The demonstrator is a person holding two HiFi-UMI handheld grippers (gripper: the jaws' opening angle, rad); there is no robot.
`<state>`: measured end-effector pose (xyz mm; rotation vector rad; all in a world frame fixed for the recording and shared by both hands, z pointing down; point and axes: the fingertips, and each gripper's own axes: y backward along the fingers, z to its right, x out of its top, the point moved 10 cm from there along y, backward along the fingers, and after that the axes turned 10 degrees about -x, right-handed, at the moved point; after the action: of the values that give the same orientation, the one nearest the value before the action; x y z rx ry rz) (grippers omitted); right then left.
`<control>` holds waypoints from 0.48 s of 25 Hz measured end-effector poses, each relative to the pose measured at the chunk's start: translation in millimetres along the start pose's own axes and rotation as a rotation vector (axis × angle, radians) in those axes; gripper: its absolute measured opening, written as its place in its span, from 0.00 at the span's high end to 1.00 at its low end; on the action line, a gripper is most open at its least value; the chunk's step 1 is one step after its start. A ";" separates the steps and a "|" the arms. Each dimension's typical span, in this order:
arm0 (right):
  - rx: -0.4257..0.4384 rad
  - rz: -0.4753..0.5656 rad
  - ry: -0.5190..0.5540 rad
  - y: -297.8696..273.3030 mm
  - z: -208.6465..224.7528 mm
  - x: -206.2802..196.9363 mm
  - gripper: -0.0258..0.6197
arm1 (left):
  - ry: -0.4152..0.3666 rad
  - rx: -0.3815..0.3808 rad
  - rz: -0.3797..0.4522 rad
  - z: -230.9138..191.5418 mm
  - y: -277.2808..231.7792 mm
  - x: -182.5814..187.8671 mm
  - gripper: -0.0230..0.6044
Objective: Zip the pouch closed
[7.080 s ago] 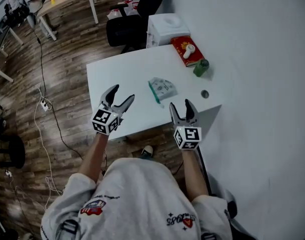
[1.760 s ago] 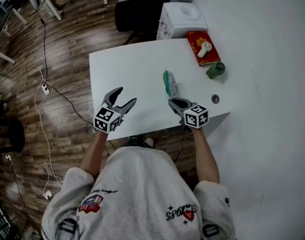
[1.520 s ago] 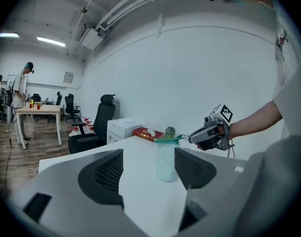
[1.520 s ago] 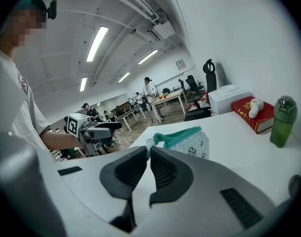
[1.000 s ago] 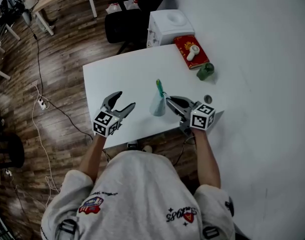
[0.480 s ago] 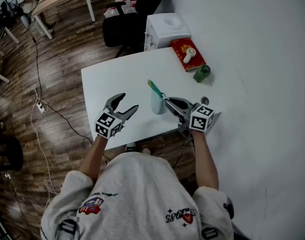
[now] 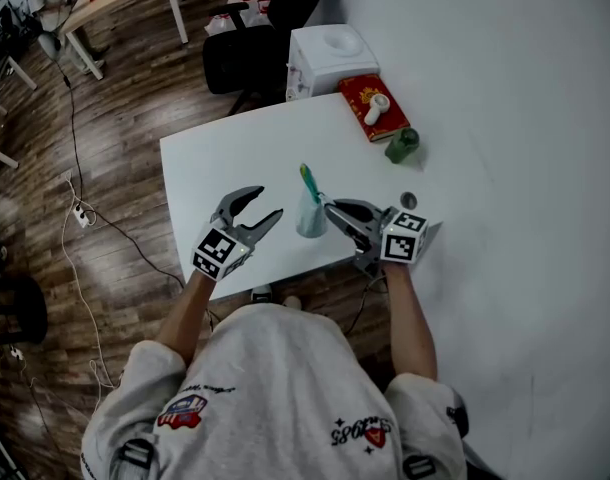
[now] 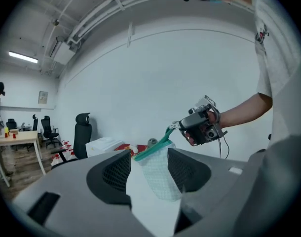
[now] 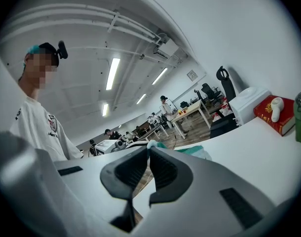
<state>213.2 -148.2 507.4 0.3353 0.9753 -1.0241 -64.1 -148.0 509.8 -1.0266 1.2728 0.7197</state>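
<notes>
The right gripper [image 7: 330, 208] was pinched on the top corner of the pouch [image 7: 310, 218], which hung above the table's [image 7: 215, 158] near edge. The left gripper [image 7: 265, 204] stood spread, jaws just narrowing, with nothing between them. In my judgement it should seat squarely on the green zip strip before drawing along it.

Head view: the pouch [image 7: 311, 218] hangs over the counter [image 7: 225, 158] close to its front edge, pinched at its top in the right tongs [image 7: 328, 208], which reach in from 4 o'clock. At 1 o'clock from the pouch a bottle [image 7: 402, 146] stands near the counter's right edge. Just behind it lies a box [image 7: 360, 93] with a small handheld device [image 7: 382, 105] on top. A small round fitting [image 7: 408, 200] sits at 3 o'clock. Beyond the far edge, at 12 o'clock, stands a low appliance [image 7: 330, 53], with an office chair [image 7: 247, 53] to its left.
</notes>
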 end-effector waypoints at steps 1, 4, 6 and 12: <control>0.008 -0.001 0.000 0.0 -0.3 0.3 0.93 | -0.032 -0.021 0.004 2.3 -3.3 6.2 0.61; 0.028 -0.004 -0.002 -0.4 -1.4 1.0 0.93 | -0.139 -0.094 -0.007 10.6 -16.4 23.7 0.69; 0.039 -0.005 0.000 -0.8 -3.8 2.0 0.93 | -0.194 -0.132 -0.023 15.7 -25.0 32.2 0.69; 0.070 -0.014 0.004 1.1 -11.8 5.4 0.93 | -0.294 -0.189 -0.052 27.4 -40.2 44.4 0.69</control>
<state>208.9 -143.0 496.2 0.3884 0.9479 -1.0724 -8.7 -143.8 474.6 -1.0573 0.9342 0.9278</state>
